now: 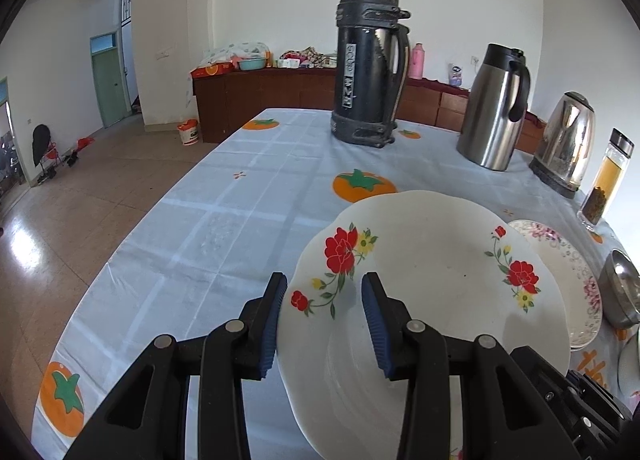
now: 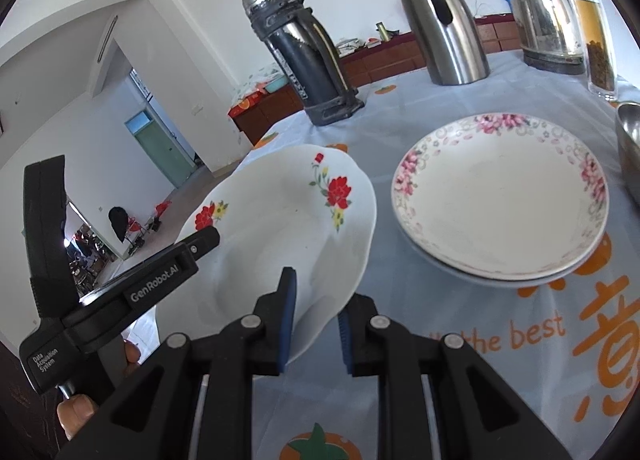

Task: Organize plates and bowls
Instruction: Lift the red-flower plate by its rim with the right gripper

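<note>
The red-flowered plate [image 2: 280, 228] lies left of the stacked plates [image 2: 500, 200], with flasks [image 2: 304, 56] behind.

The near rim of the red-flowered plate [image 1: 432, 280] is hidden behind the left gripper [image 1: 324, 324] in the left wrist view, and behind the right gripper [image 2: 316, 324] in the right wrist view, so how the pads meet the rim cannot be told in either. A steel bowl [image 2: 630, 148] is cut off by the right edge of both views. Beneath the pink-flowered plate [image 2: 500, 196] only a sliver of another plate's rim shows. The person's hand [image 2: 78, 412] is mostly hidden behind the left gripper's body. Items on the far sideboard [image 1: 280, 88] are too small to tell.
</note>
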A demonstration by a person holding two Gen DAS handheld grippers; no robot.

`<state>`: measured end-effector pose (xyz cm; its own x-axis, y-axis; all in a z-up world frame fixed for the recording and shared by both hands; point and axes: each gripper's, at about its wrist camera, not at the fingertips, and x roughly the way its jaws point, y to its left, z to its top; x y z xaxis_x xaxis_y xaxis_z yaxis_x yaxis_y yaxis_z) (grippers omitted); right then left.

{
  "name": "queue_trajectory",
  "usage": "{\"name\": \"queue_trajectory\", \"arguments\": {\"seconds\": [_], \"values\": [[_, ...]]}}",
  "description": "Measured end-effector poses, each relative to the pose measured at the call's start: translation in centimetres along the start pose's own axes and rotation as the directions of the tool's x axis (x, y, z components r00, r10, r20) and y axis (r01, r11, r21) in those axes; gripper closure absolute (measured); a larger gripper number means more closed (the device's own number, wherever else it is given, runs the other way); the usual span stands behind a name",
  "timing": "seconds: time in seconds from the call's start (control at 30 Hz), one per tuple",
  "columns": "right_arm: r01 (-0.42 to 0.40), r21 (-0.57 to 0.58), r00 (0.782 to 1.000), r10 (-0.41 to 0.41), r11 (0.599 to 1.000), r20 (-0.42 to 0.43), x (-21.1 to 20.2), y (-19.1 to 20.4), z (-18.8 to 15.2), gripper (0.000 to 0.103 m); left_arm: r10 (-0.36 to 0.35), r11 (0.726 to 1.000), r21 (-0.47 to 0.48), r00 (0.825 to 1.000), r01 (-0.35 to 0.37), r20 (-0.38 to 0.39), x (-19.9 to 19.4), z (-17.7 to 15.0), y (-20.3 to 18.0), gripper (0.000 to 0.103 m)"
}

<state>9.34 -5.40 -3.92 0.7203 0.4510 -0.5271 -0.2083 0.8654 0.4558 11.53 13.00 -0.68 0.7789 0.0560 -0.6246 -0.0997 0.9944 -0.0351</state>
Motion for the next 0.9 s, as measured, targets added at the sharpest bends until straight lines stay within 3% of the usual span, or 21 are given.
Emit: {"name": "queue_trajectory", "arguments": {"seconds": [0.3,0.9], "values": [[0.034,0.027,0.998,-0.035,0.999,0.046,-3.0,-2.2,-0.1,0.083,-0.050,0.998,0.032,0.999,0.049,0.014,-1.0,0.0,-3.7,0.061],[0.155,0.122,0.983,-0.165,0.980,0.076,-6.0,-9.8,2.1,0.083,-0.138,0.985,0.100,0.990,0.141,-0.036,2.2,0.5,-13.7,0.061]]}}
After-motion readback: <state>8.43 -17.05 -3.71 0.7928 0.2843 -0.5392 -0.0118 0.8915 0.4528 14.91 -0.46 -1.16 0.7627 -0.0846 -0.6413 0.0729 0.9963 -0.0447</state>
